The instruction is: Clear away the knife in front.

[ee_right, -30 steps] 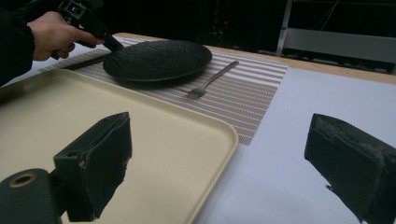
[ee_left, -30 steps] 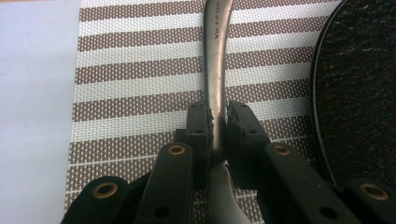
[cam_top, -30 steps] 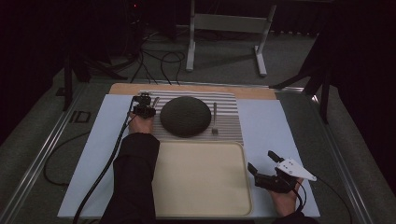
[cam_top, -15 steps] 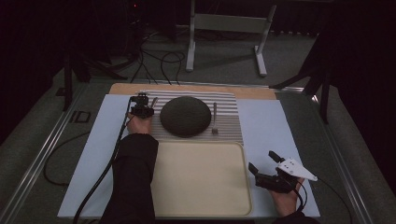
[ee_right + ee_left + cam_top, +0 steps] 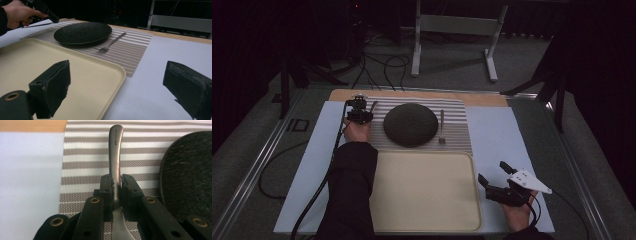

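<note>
A: Left gripper (image 5: 117, 182) pinches a metal utensil handle (image 5: 116, 150) by the placemat's (image 5: 462, 135) left edge, beside the plate (image 5: 410, 125). Right gripper (image 5: 498, 175) gapes empty near the tray's (image 5: 422, 195) right edge.

B: Advice: lift level, clear of the plate. The left gripper view reveals lettering stamped on the handle; the right gripper view shows the fork's (image 5: 112, 42) tines.

A slim metal utensil (image 5: 115, 157) of dull grey steel is held by its neck, its long handle stretched out over the striped placemat (image 5: 85, 165) with the rounded end bent slightly upward (small stamped lettering is seen near that end, too fine to be read). It is kept just left of the black plate (image 5: 187, 177), apart from it, near the mat's left edge.
</note>
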A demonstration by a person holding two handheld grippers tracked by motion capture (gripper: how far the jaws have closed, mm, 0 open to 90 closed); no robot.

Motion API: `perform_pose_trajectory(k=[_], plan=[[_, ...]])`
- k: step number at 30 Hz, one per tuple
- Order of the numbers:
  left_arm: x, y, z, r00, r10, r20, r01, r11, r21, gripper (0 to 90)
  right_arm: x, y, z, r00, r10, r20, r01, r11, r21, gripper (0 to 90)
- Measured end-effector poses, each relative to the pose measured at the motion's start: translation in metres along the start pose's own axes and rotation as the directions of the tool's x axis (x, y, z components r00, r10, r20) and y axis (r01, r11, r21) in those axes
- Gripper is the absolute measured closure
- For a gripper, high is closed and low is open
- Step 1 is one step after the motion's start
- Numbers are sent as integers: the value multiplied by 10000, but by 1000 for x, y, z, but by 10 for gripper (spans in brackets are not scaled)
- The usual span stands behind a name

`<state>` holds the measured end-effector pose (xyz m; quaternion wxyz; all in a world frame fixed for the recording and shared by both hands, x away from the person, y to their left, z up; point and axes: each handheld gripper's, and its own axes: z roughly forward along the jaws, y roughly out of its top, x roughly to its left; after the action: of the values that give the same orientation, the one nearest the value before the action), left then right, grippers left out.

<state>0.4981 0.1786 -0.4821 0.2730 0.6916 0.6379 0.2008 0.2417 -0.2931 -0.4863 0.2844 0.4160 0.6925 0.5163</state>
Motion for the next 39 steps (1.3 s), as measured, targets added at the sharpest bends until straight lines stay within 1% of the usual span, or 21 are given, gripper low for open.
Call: perform_pose_trajectory(k=[4, 7, 10, 11, 15, 16, 21, 24, 26, 27, 28, 30, 31, 33, 38, 39], plan=[[-1, 1, -6, 10000, -31, 45, 32, 9999, -113, 806, 0, 0, 0, 10000, 27, -10, -27, 10000, -33, 75], [-3, 1, -10, 10000, 37, 38, -36, 9998, -185, 806, 1, 0, -1, 10000, 1, 28, -1, 10000, -60, 75], [-4, 1, -12, 10000, -30, 76, 32, 9997, -225, 806, 0, 0, -1, 10000, 20, 19, -20, 10000, -70, 75], [-4, 2, -16, 9999, -93, 97, 96, 9995, -307, 806, 0, 0, 0, 10000, 22, 26, -22, 10000, -47, 75], [-6, 2, -21, 9999, -115, 74, 118, 9992, -384, 806, 1, 0, -1, 10000, 20, 12, -20, 10000, -76, 75], [-6, 1, -24, 9998, -183, 100, 188, 9988, -463, 806, 1, 0, -1, 10000, 27, 11, -27, 10000, -85, 75], [-8, 0, -28, 9999, -147, 73, 151, 9986, -501, 806, 1, 0, -1, 10000, 40, -3, -40, 9999, -94, 75], [-8, -2, -34, 9997, -233, 84, 237, 9978, -614, 806, 1, 0, -1, 10000, 6, 39, -6, 10000, -91, 75], [-8, -2, -34, 9997, -233, 84, 237, 9978, -614, 806, 1, 0, -1, 10000, 23, 29, -23, 10000, -82, 75], [-9, -4, -40, 9998, -6, 206, 22, 9968, -799, 805, 1, 0, -1, 10000, 25, 25, -25, 10000, -93, 75], [-9, -5, -41, 9997, 104, 202, -86, 9964, -839, 805, 1, 0, -1, 10000, 19, 32, -19, 10000, -94, 75], [-9, -5, -41, 9997, 104, 202, -86, 9964, -839, 805, 1, 1, -1, 10000, 8, 38, -7, 9999, -107, 75], [-9, -8, -47, 9998, 117, 171, -101, 9958, -909, 805, 1, 1, -1, 10000, 8, 38, -7, 9999, -107, 75], [-9, -10, -51, 9998, 119, 175, -102, 9954, -957, 805, 1, 1, -1, 10000, 21, 10, -21, 9999, -113, 75], [-10, -13, -60, 9997, 189, -144, -204, 9934, -1128, 805, 2, 1, -2, 10000, 74, -22, -74, 9998, -157, 75], [-10, -14, -62, 9997, 184, -143, -200, 9930, -1162, 806, 2, 2, -2, 10000, 99, -8, -99, 9998, -151, 76]])
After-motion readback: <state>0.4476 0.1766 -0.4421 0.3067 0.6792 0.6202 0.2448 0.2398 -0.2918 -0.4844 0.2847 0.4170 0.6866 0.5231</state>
